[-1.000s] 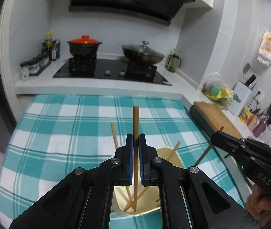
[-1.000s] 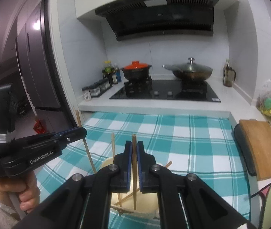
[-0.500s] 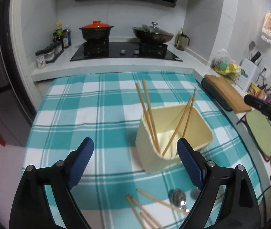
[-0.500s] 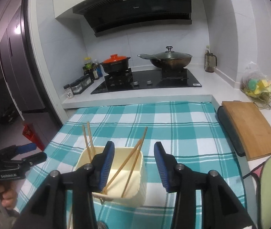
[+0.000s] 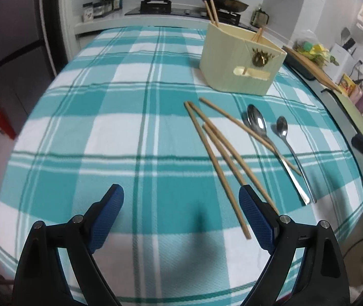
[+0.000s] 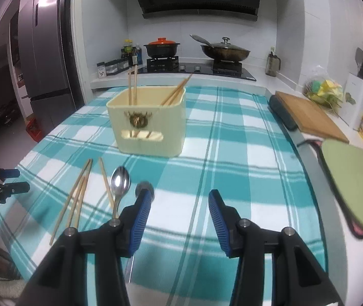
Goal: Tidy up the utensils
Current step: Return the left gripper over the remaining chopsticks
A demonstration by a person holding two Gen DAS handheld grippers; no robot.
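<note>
Lying just beyond the gaping left claw: loose chopsticks.

text: "GenRobot.AI" | on: left gripper body

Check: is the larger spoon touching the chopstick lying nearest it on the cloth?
Touching. Left wrist view: the chopstick crosses the larger spoon at its handle.

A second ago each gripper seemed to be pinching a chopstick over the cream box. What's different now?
Both let go: the left gripper and right gripper now stand open and empty, pulled back and lowered toward the loose chopsticks and spoons on the cloth. The released chopsticks stand in the cream box. Box, cloth and stove are unchanged.
</note>
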